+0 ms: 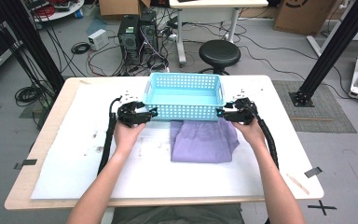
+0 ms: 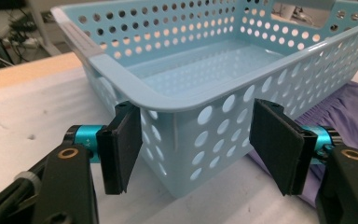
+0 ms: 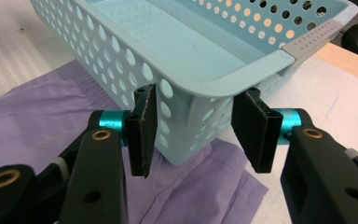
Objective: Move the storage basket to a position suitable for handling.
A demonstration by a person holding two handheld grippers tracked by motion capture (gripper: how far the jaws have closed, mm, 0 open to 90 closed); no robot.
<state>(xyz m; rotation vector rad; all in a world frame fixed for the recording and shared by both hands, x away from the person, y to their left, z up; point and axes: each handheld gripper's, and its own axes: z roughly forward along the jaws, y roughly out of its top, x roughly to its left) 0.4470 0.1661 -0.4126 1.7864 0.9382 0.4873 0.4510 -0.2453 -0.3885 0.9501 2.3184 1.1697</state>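
While both jaws stand apart: a person brings a gripper to each near corner of a pale blue perforated plastic basket (image 1: 184, 95) on the white-covered table (image 1: 74, 163).

Left gripper (image 1: 145, 113): open wide, holding nothing; in the left gripper view its two black pads (image 2: 121, 147) straddle the basket's near left corner, one off the short end wall, the other off the long front wall, neither pressing.

Basket from the left gripper: straight ahead of the jaws, the corner between them, the rest stretching off ahead and to its right.

Long axis: the basket runs across the table from one gripper to the other, so each hand meets an end of it.

Folded lilac cloth (image 1: 204, 141): flat on the table, its far edge tucked under the basket's front wall, between the two forearms, nearer the right hand.

Basket from the right gripper: dead ahead, the near right corner set between the pads (image 3: 143, 128), the basket running off to its left.

Right gripper (image 1: 224, 112): partly open, narrower than the left; pads close on either side of the corner, no firm grip to be seen.

Nearer hand: neither; both sit level at their own corners, so a two-handed lift looks likely.
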